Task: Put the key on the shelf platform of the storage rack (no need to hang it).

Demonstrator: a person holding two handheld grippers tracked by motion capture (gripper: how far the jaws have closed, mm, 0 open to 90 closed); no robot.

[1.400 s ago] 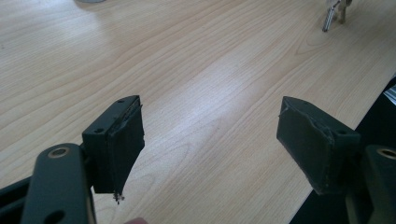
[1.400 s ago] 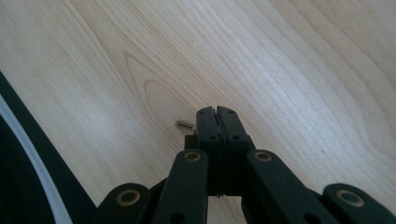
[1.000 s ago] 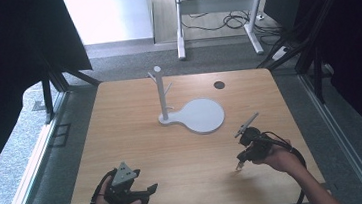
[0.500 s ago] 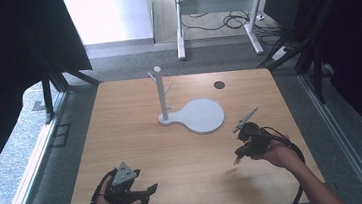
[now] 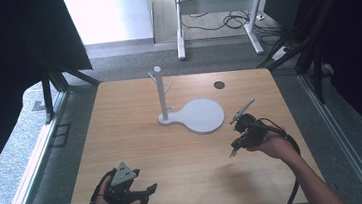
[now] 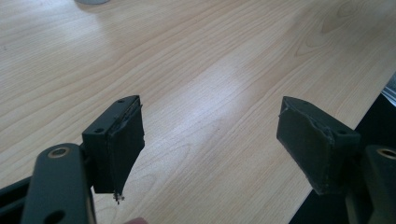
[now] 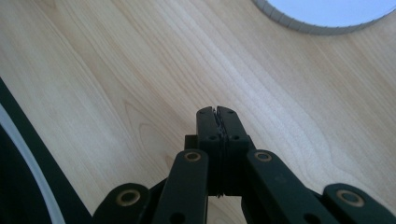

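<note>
The right claw (image 5: 232,152) hangs just above the desk (image 5: 137,136), near the white stand (image 5: 198,114), and its jaws are pressed together with nothing between them, as the right gripper view shows clearly. The stand is the nearest thing to it: a round flat base with a thin upright post (image 5: 160,91) that carries small side pegs, placed around the middle of the desk. In the right gripper view the grooved edge of the base (image 7: 322,29) lies a little ahead of the jaws. I think the main risk is here: if the claw goes forward while it is shut, the tips may hit this edge and push the whole stand, because the base looks light and nothing fixes it to the desk. A push higher, on the post, could tip it. The left claw (image 5: 145,195) rests near the front edge of the desk, well apart from the stand, with its jaws spread wide over bare wood (image 6: 201,84); it is close to the edge, so a careless move could carry it off the desk. A small dark round spot (image 5: 219,85) sits far behind the stand and blocks nothing.
</note>
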